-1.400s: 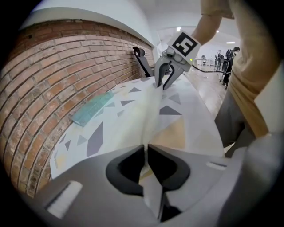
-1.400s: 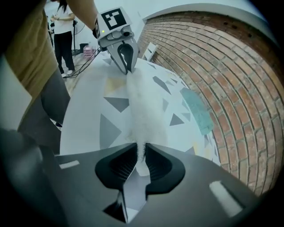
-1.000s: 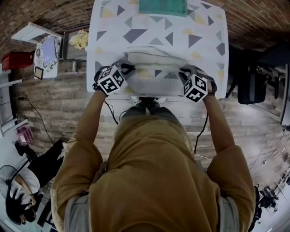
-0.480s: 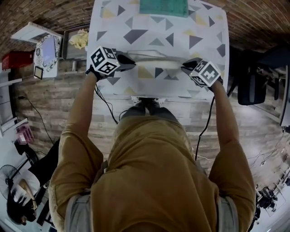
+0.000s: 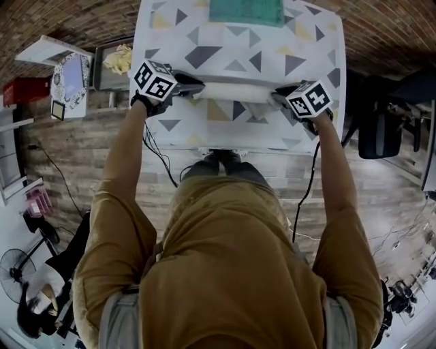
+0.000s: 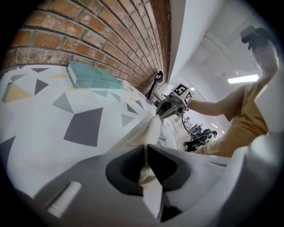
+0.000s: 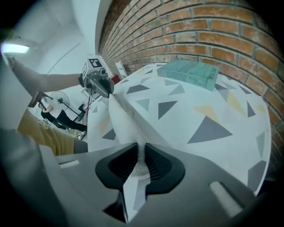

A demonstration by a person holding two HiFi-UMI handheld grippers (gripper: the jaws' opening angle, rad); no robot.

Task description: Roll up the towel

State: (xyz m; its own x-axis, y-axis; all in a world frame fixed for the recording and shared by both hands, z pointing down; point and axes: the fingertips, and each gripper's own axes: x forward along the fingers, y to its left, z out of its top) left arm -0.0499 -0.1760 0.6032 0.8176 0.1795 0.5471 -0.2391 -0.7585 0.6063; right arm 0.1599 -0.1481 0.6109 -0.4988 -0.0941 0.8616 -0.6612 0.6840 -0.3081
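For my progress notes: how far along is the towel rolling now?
Done: the towel lies as a narrow roll across the table. In hand: the left gripper and right gripper each pinch one end. To do: releasing it; whether a loose flap remains is unclear.

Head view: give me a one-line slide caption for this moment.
Left gripper and right gripper each clamp one end of the white towel, rolled across the triangle-patterned table.

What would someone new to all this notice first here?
The long white cloth towel, rolled into a tube across the triangle-patterned white table, catches the eye first. The left hand-held gripper and the right hand-held gripper each pinch one end. A flat teal book lies at the table's far edge, by the brick wall.
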